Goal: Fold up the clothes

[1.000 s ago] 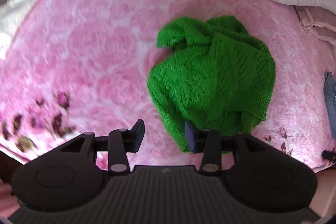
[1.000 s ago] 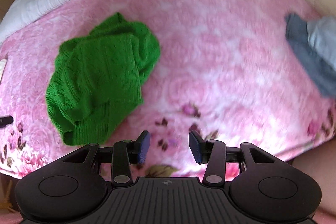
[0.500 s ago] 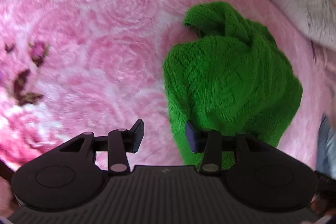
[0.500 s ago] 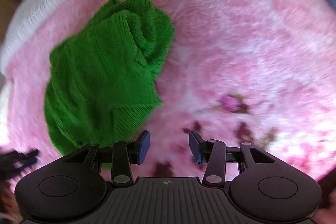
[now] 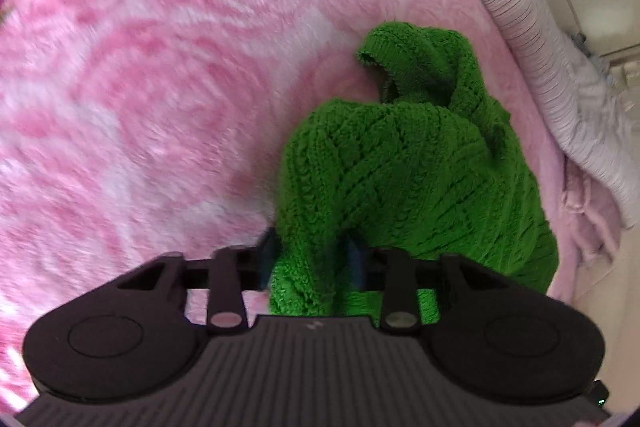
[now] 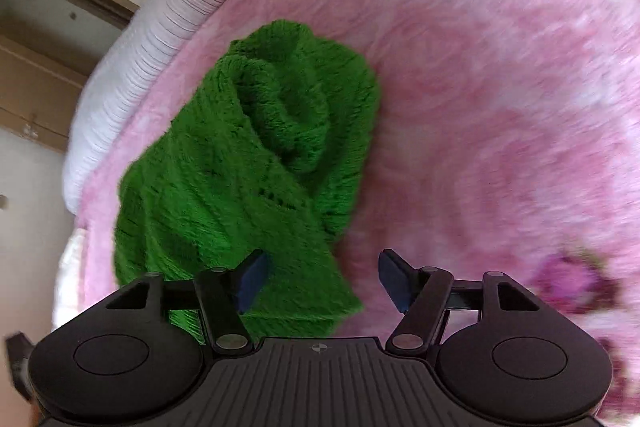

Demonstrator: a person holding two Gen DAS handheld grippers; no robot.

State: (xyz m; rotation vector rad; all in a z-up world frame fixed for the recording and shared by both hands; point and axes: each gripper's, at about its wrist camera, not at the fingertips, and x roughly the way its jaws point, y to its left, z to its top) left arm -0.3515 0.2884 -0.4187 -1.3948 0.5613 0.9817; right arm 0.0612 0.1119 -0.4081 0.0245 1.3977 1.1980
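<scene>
Green knit sweater [image 5: 404, 179]: crumpled on the pink blanket [image 5: 160, 67].
Left gripper [image 5: 310, 261]: closing, pinching its near hem.
Right gripper [image 6: 320, 279]: closing, hem corner between, unpinched.
My advice: grip both corners firmly, then lift evenly.

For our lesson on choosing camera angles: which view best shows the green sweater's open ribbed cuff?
The left wrist view: the green sweater is sharper there, and its ribbed cuff gapes open toward the camera. The right wrist view shows the sweater blurred, as bunched folds with no clear cuff opening.
</scene>
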